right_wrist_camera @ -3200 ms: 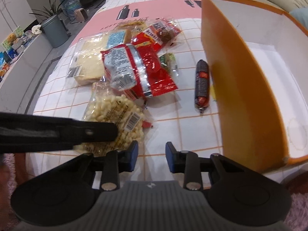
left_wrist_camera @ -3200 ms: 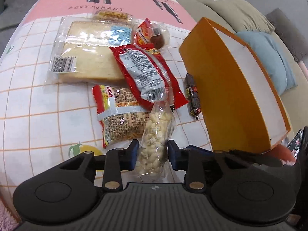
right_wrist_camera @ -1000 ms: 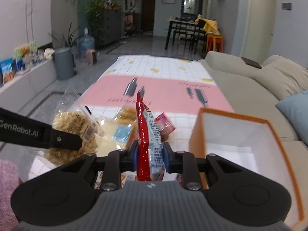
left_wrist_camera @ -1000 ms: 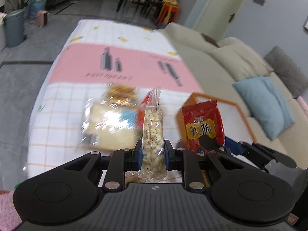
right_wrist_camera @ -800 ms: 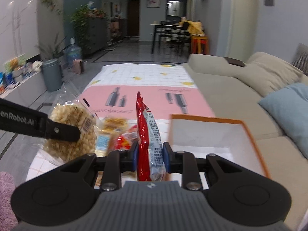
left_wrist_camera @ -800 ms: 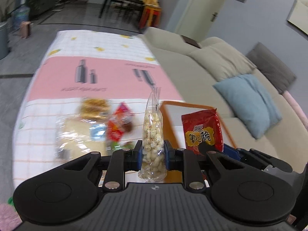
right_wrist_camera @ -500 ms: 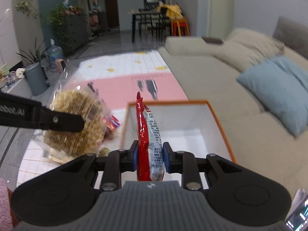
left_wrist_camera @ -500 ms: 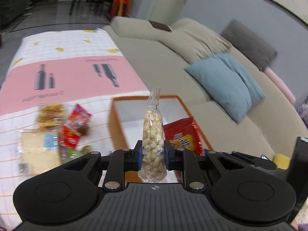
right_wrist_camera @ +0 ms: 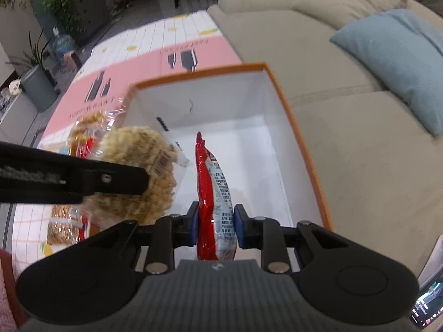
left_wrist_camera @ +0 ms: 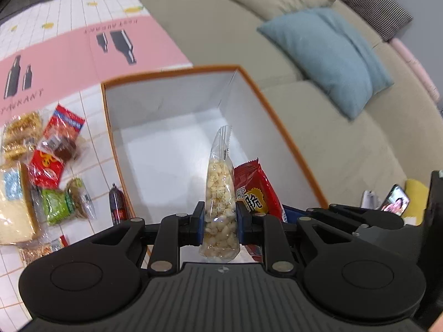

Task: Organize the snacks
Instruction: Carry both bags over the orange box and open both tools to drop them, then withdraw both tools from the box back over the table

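Observation:
My left gripper point(left_wrist_camera: 220, 225) is shut on a clear bag of pale puffed snacks point(left_wrist_camera: 220, 193), held upright over the near end of the orange box point(left_wrist_camera: 177, 116) with its white inside. My right gripper point(right_wrist_camera: 216, 225) is shut on a red snack packet point(right_wrist_camera: 214, 193), also held edge-up above the box point(right_wrist_camera: 279, 94). In the right wrist view the puffed-snack bag point(right_wrist_camera: 135, 171) hangs at the left in the left gripper's fingers point(right_wrist_camera: 110, 178). In the left wrist view the red packet point(left_wrist_camera: 253, 191) shows just right of my clear bag.
Loose snacks lie on the patterned tablecloth left of the box: a bread pack point(left_wrist_camera: 13, 210), a green packet point(left_wrist_camera: 56, 206), a red packet point(left_wrist_camera: 52, 155), a dark sausage point(left_wrist_camera: 117, 202). A beige sofa point(left_wrist_camera: 346, 138) with a blue cushion point(left_wrist_camera: 332, 55) runs along the right.
Both grippers, each still holding its bag, have swung right from over the snack pile to above the orange box and tipped further downward, so the box's inside now fills the view.

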### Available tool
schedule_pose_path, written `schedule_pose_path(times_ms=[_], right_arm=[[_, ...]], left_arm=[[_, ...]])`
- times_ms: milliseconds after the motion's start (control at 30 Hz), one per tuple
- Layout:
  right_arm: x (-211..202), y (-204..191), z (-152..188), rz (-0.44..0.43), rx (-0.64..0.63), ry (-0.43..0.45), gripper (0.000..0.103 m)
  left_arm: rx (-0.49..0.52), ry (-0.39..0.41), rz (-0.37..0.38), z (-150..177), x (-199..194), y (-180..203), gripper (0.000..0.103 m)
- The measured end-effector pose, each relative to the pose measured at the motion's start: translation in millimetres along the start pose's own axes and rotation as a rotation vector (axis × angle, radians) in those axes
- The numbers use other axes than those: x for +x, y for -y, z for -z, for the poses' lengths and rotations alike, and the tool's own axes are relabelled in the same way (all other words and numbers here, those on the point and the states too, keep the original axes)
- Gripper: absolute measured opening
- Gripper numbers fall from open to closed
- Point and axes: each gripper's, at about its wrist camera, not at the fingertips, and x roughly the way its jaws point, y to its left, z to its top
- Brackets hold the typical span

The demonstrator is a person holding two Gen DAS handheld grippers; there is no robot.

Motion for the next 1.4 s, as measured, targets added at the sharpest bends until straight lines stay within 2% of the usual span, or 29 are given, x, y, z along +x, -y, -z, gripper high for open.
schedule_pose_path(times_ms=[433,667,900,1100,1233,1400], right_arm=[[36,-5,7,0.0,-0.066,-0.16,0.024],[41,-10,10,-0.013,-0.074,-0.183,0.026],[40,-16,10,-0.044,-0.067,-0.198,0.033],[41,-27,12,-0.074,-0.049,-0.211,0.037],[45,-35,12,-0.115,-0.01,-0.23,0.04],[55,-46,9,-0.097,-0.006,-0.234,0.042]], left_arm=[[-0.032,-0.149,-0.017,5,40,-11,0.024],[-0.038,-0.183,-0.014,6,43,-13,0.024],[-0.062,-0.162,-0.003,7,28,-22,0.027],[-0.036,-0.066,0.001,9,-9,-28,0.029],[-0.023,-0.021,-0.017,13,-28,-32,0.031],[-0.03,-0.008,-0.049,20,-41,-42,0.031]])
